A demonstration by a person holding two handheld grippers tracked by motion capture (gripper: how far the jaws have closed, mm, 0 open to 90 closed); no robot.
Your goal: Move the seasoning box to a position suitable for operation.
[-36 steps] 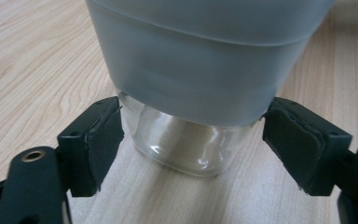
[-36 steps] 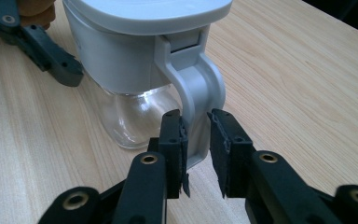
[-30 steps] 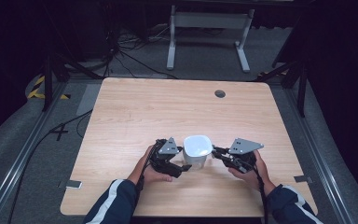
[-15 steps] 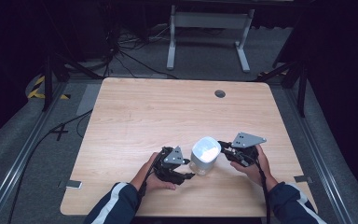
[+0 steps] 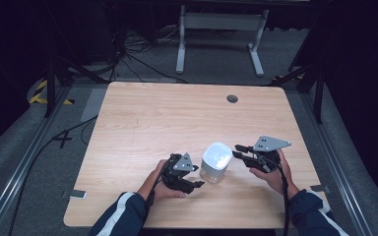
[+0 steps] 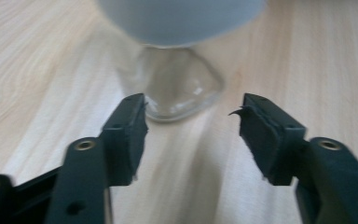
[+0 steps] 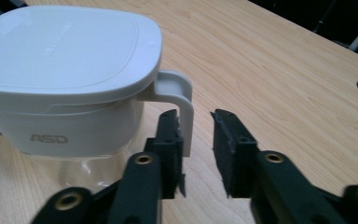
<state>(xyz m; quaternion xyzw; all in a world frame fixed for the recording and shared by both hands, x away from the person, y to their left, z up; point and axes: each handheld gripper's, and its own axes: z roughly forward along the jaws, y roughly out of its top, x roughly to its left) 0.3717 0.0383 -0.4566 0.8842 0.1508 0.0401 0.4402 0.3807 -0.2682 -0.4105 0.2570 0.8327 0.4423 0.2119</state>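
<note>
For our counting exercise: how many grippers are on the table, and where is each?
2. The left gripper sits left of the white lidded container; the right gripper sits at its right, fingers open by the handle.

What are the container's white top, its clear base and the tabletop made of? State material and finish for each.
White top: looks like matte moulded plastic, with rounded corners, a raised logo and a moulded tab.
Clear base: transparent and glossy, glass or clear plastic; cannot tell which.
Tabletop: pale wood grain, smooth; probably laminate or veneer.
</note>
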